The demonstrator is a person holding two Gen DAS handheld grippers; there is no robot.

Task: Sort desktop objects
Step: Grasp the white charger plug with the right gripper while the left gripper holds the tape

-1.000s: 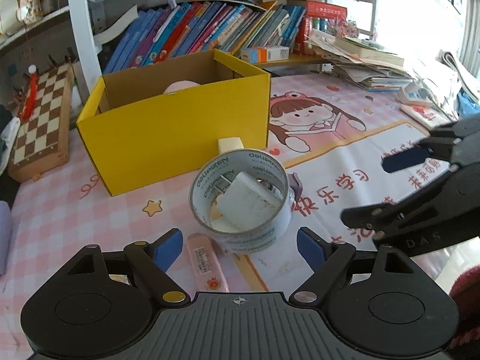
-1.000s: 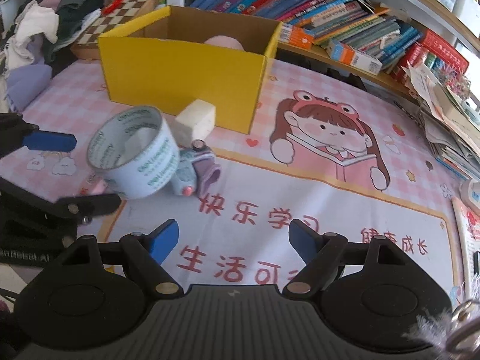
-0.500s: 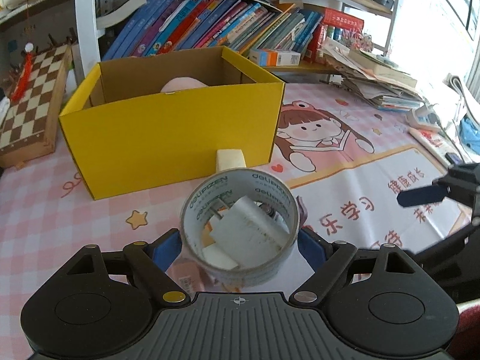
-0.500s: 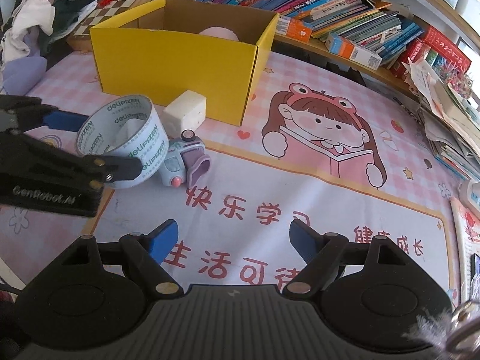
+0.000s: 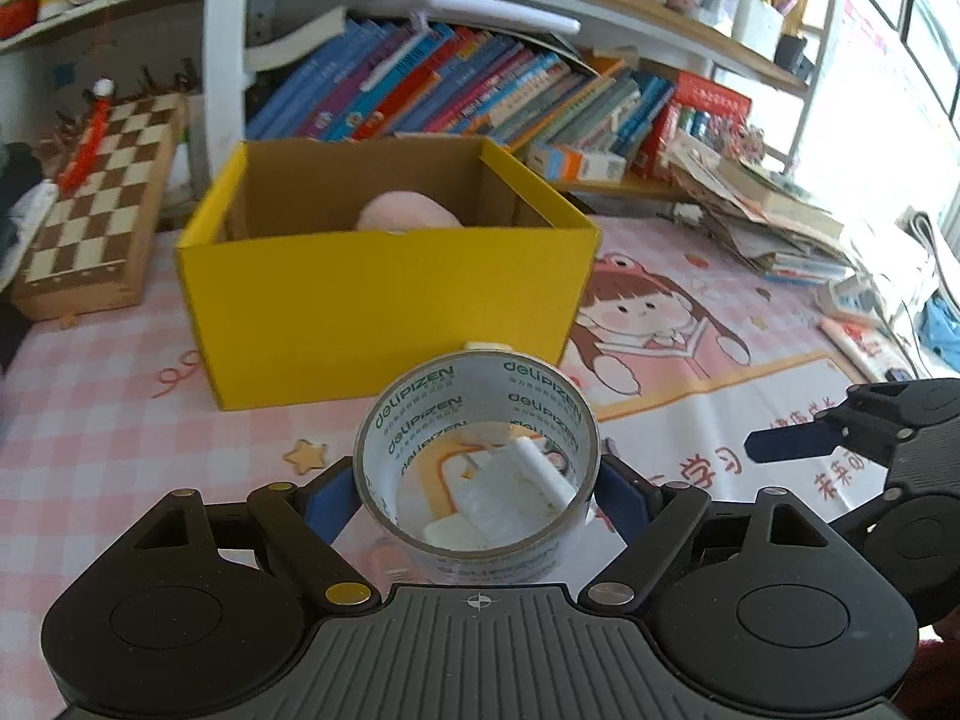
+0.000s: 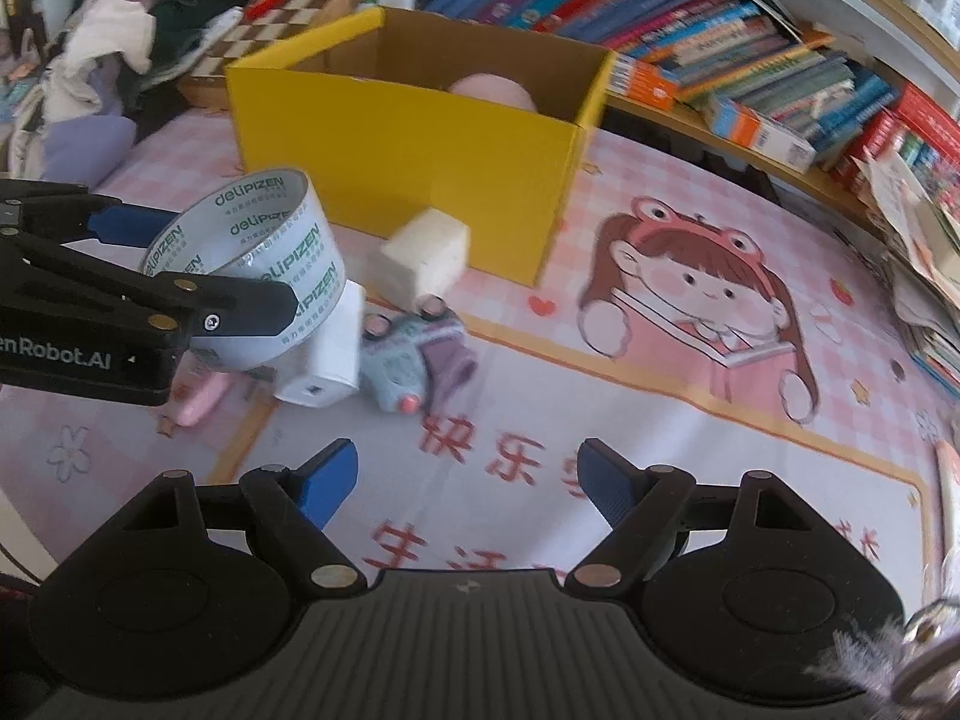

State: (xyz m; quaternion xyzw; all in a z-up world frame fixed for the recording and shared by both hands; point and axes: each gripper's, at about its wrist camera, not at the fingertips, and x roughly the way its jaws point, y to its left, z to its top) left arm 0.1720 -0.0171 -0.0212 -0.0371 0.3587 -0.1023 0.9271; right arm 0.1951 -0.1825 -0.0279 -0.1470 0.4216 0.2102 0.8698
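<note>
My left gripper (image 5: 477,495) is shut on a clear tape roll (image 5: 480,414) printed with green letters and holds it above the mat, in front of the yellow cardboard box (image 5: 384,306). The roll also shows in the right wrist view (image 6: 258,252), clamped between the left fingers (image 6: 240,306). A pink round object (image 5: 405,213) lies in the box. My right gripper (image 6: 462,486) is open and empty above the mat. On the mat lie a white charger block (image 6: 327,354), a cream cube (image 6: 426,255), a small grey-purple toy (image 6: 414,360) and a pink eraser (image 6: 198,399).
A chessboard (image 5: 96,210) leans at the far left. Books (image 5: 456,96) fill the shelf behind the box. A stack of papers (image 5: 762,216) lies at the right. Clothes (image 6: 108,48) are piled at the far left of the right wrist view.
My left gripper closed on the tape roll and lifted it off the white charger block. The view rose toward the box. The right gripper stayed open.
</note>
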